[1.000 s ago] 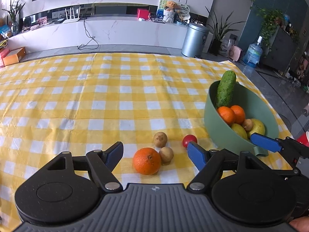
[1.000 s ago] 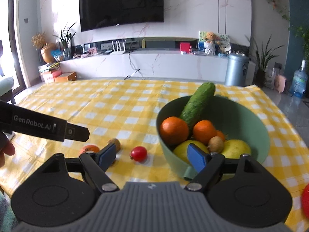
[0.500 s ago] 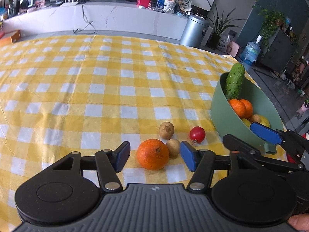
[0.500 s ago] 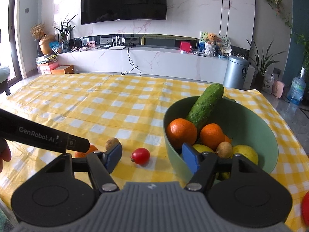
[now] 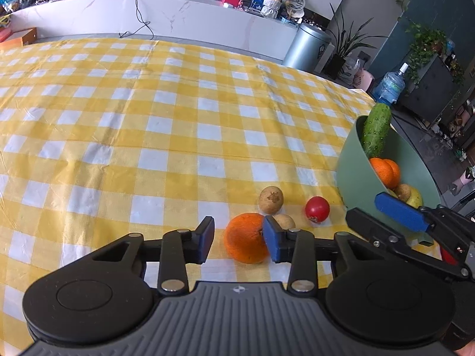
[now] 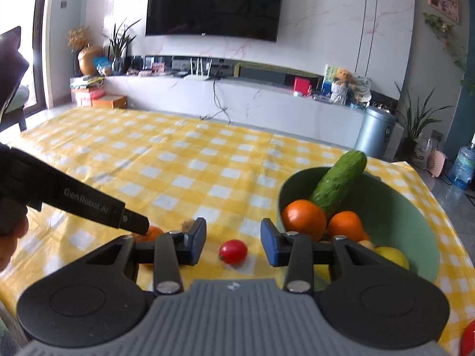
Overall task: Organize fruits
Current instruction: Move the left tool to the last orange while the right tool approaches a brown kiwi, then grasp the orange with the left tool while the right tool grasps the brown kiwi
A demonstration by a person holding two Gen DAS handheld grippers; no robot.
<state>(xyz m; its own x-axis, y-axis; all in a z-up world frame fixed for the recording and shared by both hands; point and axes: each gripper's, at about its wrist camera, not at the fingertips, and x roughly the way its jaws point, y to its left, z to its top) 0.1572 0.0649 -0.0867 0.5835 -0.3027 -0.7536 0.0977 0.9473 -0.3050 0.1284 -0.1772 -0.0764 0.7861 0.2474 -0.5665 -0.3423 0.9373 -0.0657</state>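
In the left wrist view, a loose orange (image 5: 245, 237) lies on the yellow checked cloth between the closing fingers of my left gripper (image 5: 239, 231). The right pad overlaps its edge and the left pad stands apart from it. Two small brown fruits (image 5: 270, 198) and a red tomato (image 5: 317, 209) lie just beyond. In the right wrist view the tomato (image 6: 233, 251) sits on the cloth between the closing fingers of my right gripper (image 6: 233, 241), untouched. The green bowl (image 6: 297, 178) at the right holds a cucumber (image 6: 338, 184), oranges (image 6: 304, 219) and a lemon (image 6: 392, 256).
The bowl (image 5: 350, 178) stands near the table's right edge, close to the tomato. The left tool's black body (image 6: 89, 204) crosses the left of the right wrist view, hiding part of the orange (image 6: 151, 233). A red object (image 6: 469, 338) shows at the bottom right corner.
Both grippers' jaws have narrowed. The left gripper has come down and forward onto the orange. The right gripper has shifted so the tomato now sits between its fingers.
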